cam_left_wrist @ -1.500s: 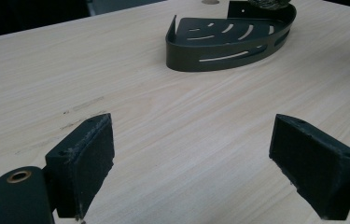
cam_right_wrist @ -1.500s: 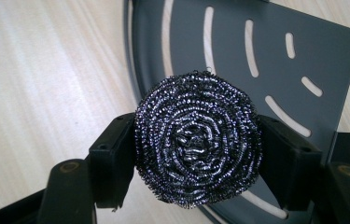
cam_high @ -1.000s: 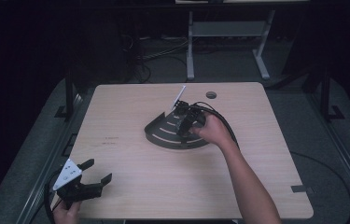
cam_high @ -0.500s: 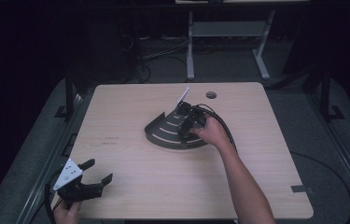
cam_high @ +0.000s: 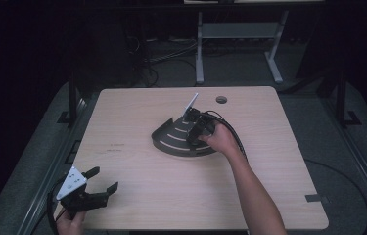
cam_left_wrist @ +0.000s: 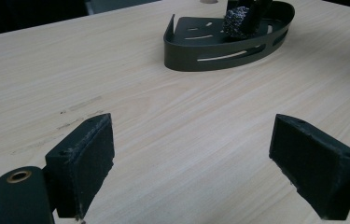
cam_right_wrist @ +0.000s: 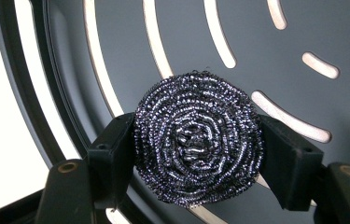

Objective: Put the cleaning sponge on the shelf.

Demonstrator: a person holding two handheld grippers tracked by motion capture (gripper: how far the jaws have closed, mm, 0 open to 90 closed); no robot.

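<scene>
While the left tool (cam_high: 98,187) sits low at the near left corner of the wooden surface (cam_high: 137,127), held by a hand (cam_high: 68,224) that comes in from the bottom edge, its two black jaws stand wide apart with nothing between them. A grey three-cornered plate (cam_high: 71,181) tops it in the high view. From the left gripper view the padded jaws frame bare wood grain, and the left tool (cam_left_wrist: 191,158) points across the surface toward the dark tray well beyond it.

Near the middle of the surface lies that tray, a black quarter-round metal caddy (cam_high: 171,139) with a low slotted wall and curved slots cut through its floor, so pale wood shows through them. Its curved wall faces the near side.

Over the caddy's right part is the right tool (cam_high: 194,133), gripped by the person's right hand (cam_high: 222,139), whose forearm runs down to the bottom edge. A black cable loops from it beside the hand. A grey plate stands tilted up at its far end. In the right gripper view the right tool (cam_right_wrist: 196,144) is clamped on a round steel wool scourer (cam_right_wrist: 198,140), a dark glinting coil pressed on both sides by the jaws, above the caddy's slotted floor (cam_right_wrist: 186,42); whether it touches that floor I cannot tell.

A small round hole (cam_high: 221,100) marks the surface's far side, right of the caddy.
</scene>
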